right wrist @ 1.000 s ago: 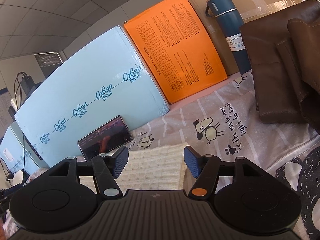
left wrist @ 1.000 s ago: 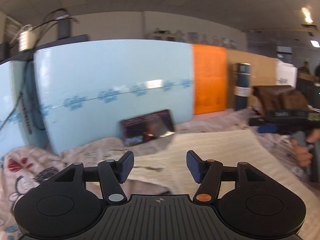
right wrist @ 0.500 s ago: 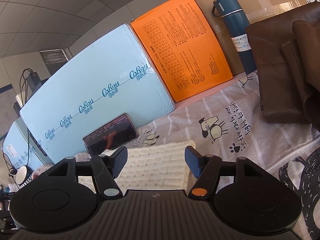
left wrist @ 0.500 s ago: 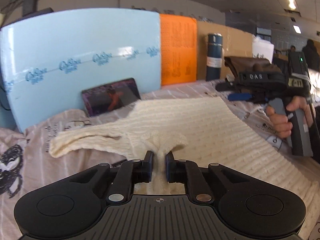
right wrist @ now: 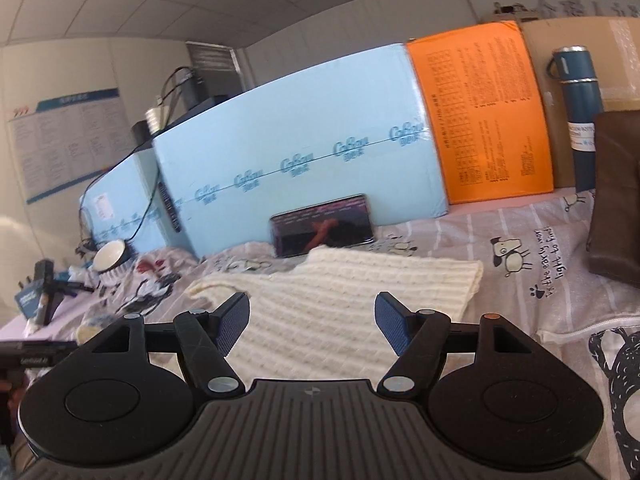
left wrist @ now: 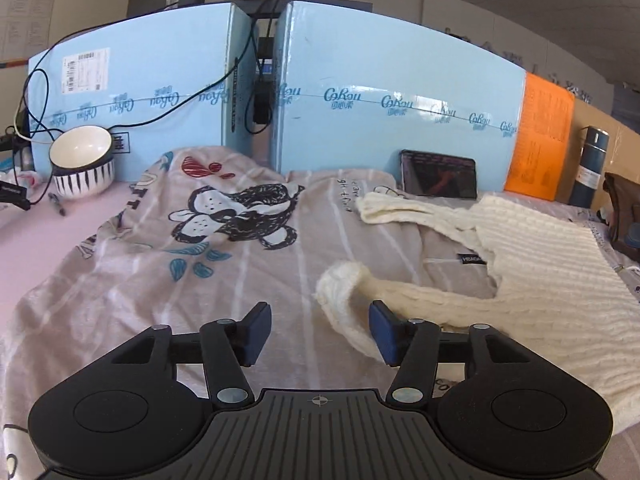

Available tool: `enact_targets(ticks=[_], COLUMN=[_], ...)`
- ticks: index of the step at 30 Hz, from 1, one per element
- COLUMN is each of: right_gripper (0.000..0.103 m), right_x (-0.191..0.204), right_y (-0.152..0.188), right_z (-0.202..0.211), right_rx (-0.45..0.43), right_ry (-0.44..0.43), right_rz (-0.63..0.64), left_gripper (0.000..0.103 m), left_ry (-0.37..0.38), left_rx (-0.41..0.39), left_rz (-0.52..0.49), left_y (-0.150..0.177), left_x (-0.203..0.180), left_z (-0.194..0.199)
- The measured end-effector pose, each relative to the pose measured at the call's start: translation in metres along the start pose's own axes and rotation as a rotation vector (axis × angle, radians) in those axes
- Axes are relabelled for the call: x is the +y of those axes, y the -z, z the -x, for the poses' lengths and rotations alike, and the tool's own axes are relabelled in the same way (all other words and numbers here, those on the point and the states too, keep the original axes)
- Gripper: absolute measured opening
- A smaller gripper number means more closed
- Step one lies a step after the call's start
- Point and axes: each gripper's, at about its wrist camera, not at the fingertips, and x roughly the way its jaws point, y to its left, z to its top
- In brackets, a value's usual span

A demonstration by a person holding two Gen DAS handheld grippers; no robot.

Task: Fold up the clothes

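Left wrist view, left gripper [left wrist: 319, 332] jaws apart over blanket [left wrist: 160, 280], sweater [left wrist: 540, 264] at right, bowl [left wrist: 82, 162] upper left, contents hidden, right gripper [right wrist: 312, 322] jaws apart above sweater.

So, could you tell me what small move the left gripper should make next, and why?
Probably ease the left gripper forward and close on the near strap of the cream knit top: its jaws are open and the strap's curled end lies between them, unfolded.

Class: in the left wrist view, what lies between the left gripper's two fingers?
Between the left gripper's open fingers lies the curled strap end of the cream knit top, over the printed blanket.
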Motion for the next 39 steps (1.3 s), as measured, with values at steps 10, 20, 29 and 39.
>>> enact_targets(ticks=[10,20,29,39], right_gripper=[0.078,0.075,0.034,0.019], right_x=[0.082,0.102,0.11,0.125], right_y=[0.046,0.078,0.084,0.066], right_z=[0.071,0.065,0.068,0.096], right_rx=[0.198,0.34,0.269,0.185], right_ry=[-0.259,-0.011,0.029,0.123], right_rz=[0.3,0.518,0.535,0.632], left_gripper=[0.085,0.085,0.038,0.021], left_ry=[0.461,0.641,0.706,0.782], left_rx=[-0.287,-0.139,-0.09,-0.151], left_rz=[-0.364,-0.876,-0.818,-0.777], left_y=[0.019,0.043,0.034,0.031], left_x=[-0.049,-0.147,-0.15,-0.15], left_z=[0.057,0.029,0.012,0.033])
